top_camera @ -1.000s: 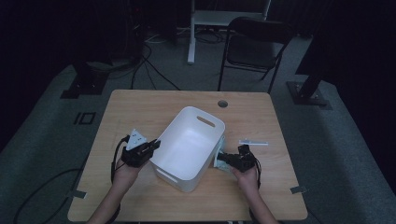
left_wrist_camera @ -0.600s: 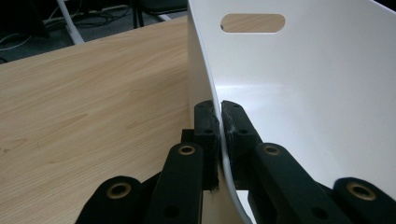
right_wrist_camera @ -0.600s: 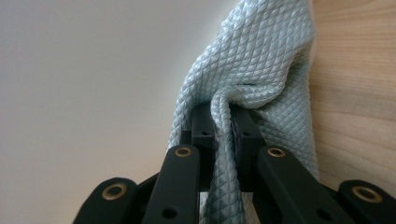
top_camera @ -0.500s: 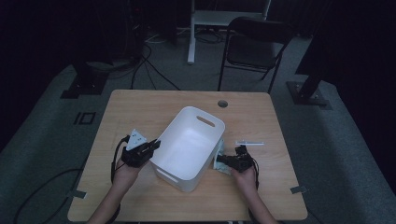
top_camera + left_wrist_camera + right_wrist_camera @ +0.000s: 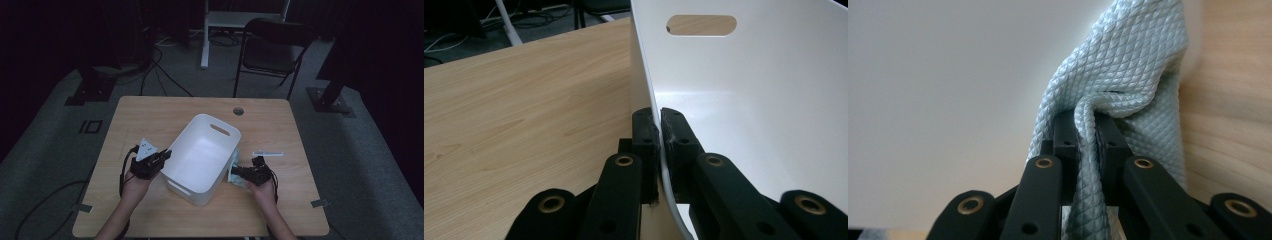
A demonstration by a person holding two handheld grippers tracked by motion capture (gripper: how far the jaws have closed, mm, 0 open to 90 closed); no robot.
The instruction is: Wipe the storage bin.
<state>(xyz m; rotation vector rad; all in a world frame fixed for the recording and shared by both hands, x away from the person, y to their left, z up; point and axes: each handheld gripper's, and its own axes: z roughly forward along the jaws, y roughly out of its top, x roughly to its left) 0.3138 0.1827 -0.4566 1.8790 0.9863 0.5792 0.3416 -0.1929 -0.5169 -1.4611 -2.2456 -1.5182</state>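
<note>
**Cloth pressed on the bin's outer wall, bin held by its rim**

High view: white bin (image 5: 202, 157) stands on the table (image 5: 150, 115), empty inside as far as I can see. The left gripper (image 5: 165, 154) is at the bin's left rim; the right gripper (image 5: 236, 172) holds a pale cloth (image 5: 235, 175) against the bin's right outer wall. Wiping seems under way; how much wall remains I cannot tell. A small pale strip (image 5: 267, 153) lies right of the bin, a round hole (image 5: 238, 111) beyond it; neither blocks the work.

Left gripper view: the jaws are clamped on the bin's thin wall (image 5: 659, 100), one inside, one outside.

Right gripper view: the jaws pinch a fold of the cloth (image 5: 1118, 80), touching the bin's wall (image 5: 948, 75).
</note>
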